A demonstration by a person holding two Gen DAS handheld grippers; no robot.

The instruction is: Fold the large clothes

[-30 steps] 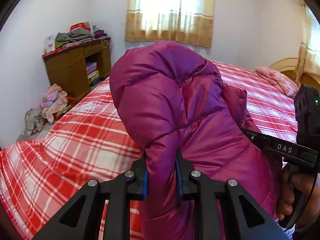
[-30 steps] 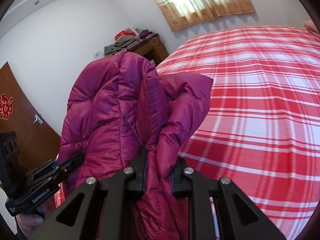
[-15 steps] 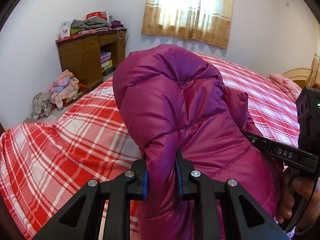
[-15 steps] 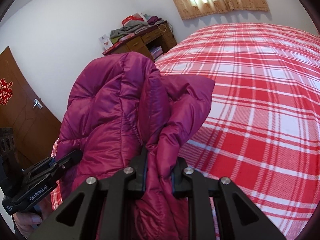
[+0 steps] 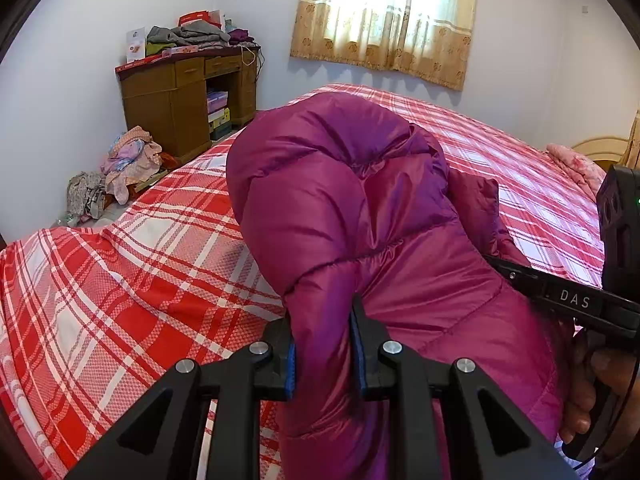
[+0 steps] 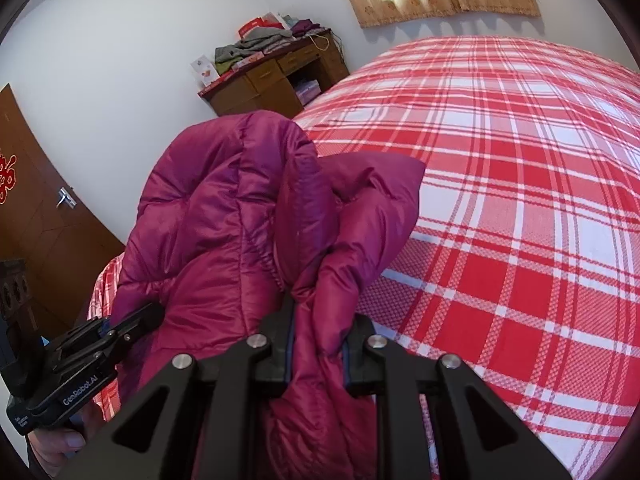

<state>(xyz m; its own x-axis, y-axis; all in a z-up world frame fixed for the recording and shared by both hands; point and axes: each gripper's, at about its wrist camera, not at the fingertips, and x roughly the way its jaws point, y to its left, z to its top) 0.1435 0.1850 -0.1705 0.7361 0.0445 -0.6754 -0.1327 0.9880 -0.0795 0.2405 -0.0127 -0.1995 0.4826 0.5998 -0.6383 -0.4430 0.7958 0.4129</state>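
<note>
Both grippers clamped on jacket, held above bed.

My left gripper (image 5: 322, 346) and right gripper (image 6: 318, 344) each pinch a thick fold of the puffy magenta jacket (image 5: 352, 208), bunched over the plaid bed (image 6: 520, 200). Only the right view shows a door (image 6: 36, 216); lower hem probably hidden.

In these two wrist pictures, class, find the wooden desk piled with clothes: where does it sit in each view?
Left wrist: wooden desk at upper left, against the wall behind the purple jacket.
Right wrist: wooden desk at upper centre, above the jacket.
Shared landmark: the red plaid bed.
</note>
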